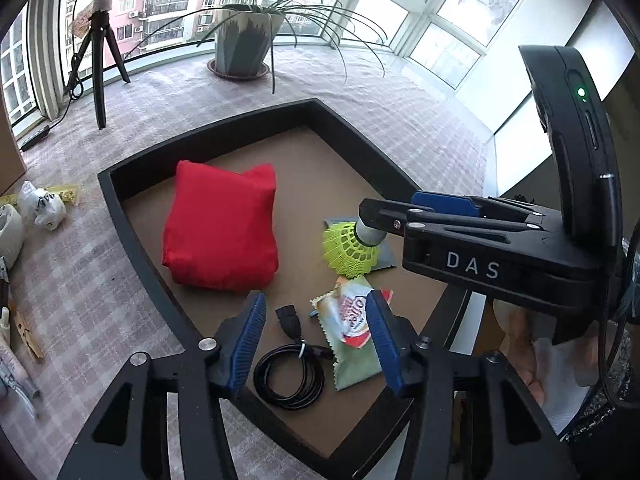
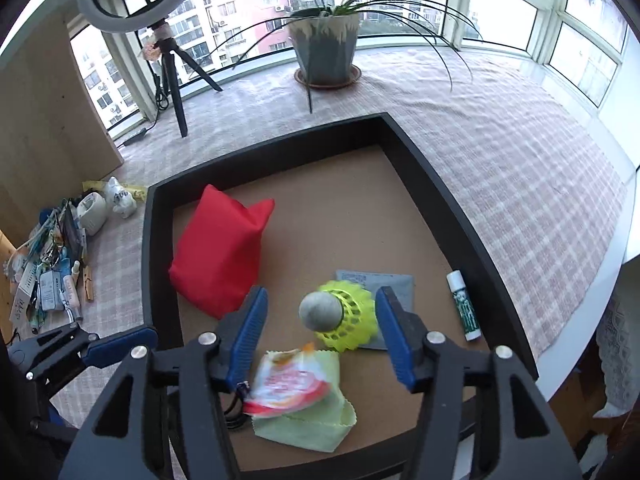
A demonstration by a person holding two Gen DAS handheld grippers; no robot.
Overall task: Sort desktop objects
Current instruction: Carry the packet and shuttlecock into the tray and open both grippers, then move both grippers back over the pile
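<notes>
A black tray (image 1: pixel 120 216) with a brown floor holds a red pouch (image 1: pixel 220 232), a yellow shuttlecock (image 1: pixel 352 252) lying on a grey card (image 2: pixel 396 284), a snack packet (image 1: pixel 352 320) on a green cloth (image 1: pixel 356 368), a coiled black cable (image 1: pixel 290 376) and a white-green lip balm (image 2: pixel 464 304). My left gripper (image 1: pixel 316 340) is open over the cable and packet. My right gripper (image 2: pixel 320 328) is open, its jaws either side of the shuttlecock (image 2: pixel 340 316), not touching it. It shows from the side in the left wrist view (image 1: pixel 364 216).
The tray (image 2: pixel 472 240) sits on a checked cloth. A heap of small items (image 2: pixel 60 272) lies left of it by a wooden panel. A potted plant (image 2: pixel 324 48) and a tripod ring light (image 2: pixel 168 60) stand at the back by the windows.
</notes>
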